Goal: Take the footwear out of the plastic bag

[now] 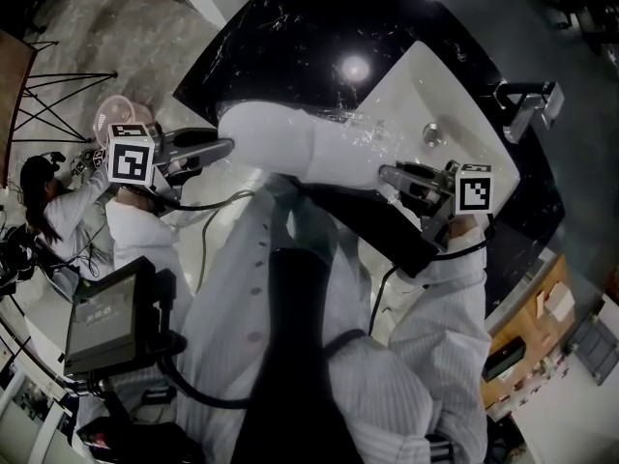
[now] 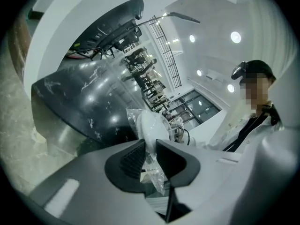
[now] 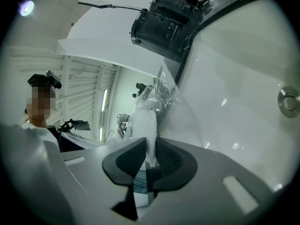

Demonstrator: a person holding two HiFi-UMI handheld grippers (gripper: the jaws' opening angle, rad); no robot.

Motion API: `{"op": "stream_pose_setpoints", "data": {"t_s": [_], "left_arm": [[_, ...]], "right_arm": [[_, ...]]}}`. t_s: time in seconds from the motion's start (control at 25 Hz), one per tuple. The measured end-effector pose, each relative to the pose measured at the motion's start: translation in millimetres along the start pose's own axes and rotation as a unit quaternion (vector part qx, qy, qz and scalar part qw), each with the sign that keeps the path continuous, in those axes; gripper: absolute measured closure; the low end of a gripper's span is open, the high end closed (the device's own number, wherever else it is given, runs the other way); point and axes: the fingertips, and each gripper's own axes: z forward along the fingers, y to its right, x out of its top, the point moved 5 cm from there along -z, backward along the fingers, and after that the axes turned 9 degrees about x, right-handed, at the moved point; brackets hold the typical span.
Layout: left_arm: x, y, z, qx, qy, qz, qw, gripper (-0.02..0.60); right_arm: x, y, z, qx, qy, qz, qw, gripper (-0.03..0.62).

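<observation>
Holding: left claw [image 2: 151,146] and right claw [image 3: 151,144] were each clamped on an end of the plastic bag [image 1: 363,135], with film and white material pinched between the pads.
Location: the white footwear [image 1: 280,141] hung inside the bag, stretched between the two claws, over the black surface [image 1: 290,37] and the near rim of the white sink [image 1: 464,104].
Handling: judged light and soft; the film looked slippery and easy to tear.
Hold point: the footwear's body, reached through the bag's mouth, rather than loose film.
</observation>
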Motion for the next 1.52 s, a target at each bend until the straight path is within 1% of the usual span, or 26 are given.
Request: {"op": "stream_pose_setpoints", "data": {"t_s": [0.12, 0.24, 0.36, 0.48, 0.56, 0.64, 0.76, 0.88, 0.96, 1.08, 1.28, 1.4, 1.48, 1.52], "left_arm": [[11.8, 14.7, -8.5, 0.000, 0.019, 0.024, 0.9995, 0.514], [23.4, 38.4, -23.9, -0.001, 0.041, 0.064, 0.9971, 0.514], [36.2, 68.7, -39.9, -0.008, 0.068, 0.104, 0.9922, 0.512], [46.6, 93.1, -50.5, -0.016, 0.096, 0.135, 0.9861, 0.512], [51.8, 101.2, -55.8, -0.018, 0.110, 0.149, 0.9825, 0.512], [56.4, 103.2, -57.9, -0.014, 0.118, 0.160, 0.9800, 0.511], [62.2, 106.0, -58.9, -0.012, 0.128, 0.169, 0.9771, 0.511], [64.8, 109.9, -59.5, -0.016, 0.134, 0.176, 0.9751, 0.511], [64.8, 111.8, -58.1, -0.020, 0.133, 0.180, 0.9745, 0.511], [65.4, 113.6, -55.2, -0.020, 0.131, 0.181, 0.9745, 0.511], [65.1, 115.8, -52.9, -0.024, 0.132, 0.180, 0.9745, 0.512], [66.4, 116.3, -52.0, -0.026, 0.134, 0.180, 0.9742, 0.512], [66.1, 116.5, -53.3, -0.029, 0.136, 0.181, 0.9735, 0.515], [65.6, 117.2, -53.4, -0.031, 0.136, 0.184, 0.9730, 0.515]], "right_arm": [[4.1, -18.8, -2.7, 0.018, 0.002, -0.023, 1.000, 0.516], [7.6, -48.4, -6.9, 0.032, -0.001, -0.069, 0.997, 0.516], [14.2, -86.3, -16.2, 0.052, 0.010, -0.119, 0.991, 0.517], [21.2, -121.2, -26.6, 0.069, 0.026, -0.171, 0.982, 0.516], [26.6, -139.8, -30.1, 0.077, 0.045, -0.208, 0.974, 0.516], [31.4, -152.4, -31.1, 0.081, 0.060, -0.238, 0.966, 0.513], [35.3, -162.5, -32.0, 0.080, 0.066, -0.269, 0.958, 0.511], [37.1, -166.9, -33.8, 0.086, 0.072, -0.285, 0.952, 0.513], [37.7, -168.3, -32.1, 0.092, 0.072, -0.290, 0.950, 0.490], [40.3, -169.3, -27.8, 0.103, 0.072, -0.289, 0.949, 0.464], [42.7, -169.0, -28.9, 0.105, 0.078, -0.289, 0.948, 0.462], [45.0, -168.4, -31.9, 0.104, 0.088, -0.285, 0.949, 0.476], [47.8, -166.2, -35.6, 0.097, 0.105, -0.279, 0.949, 0.508], [48.6, -165.6, -38.0, 0.095, 0.113, -0.278, 0.949, 0.514]]}}
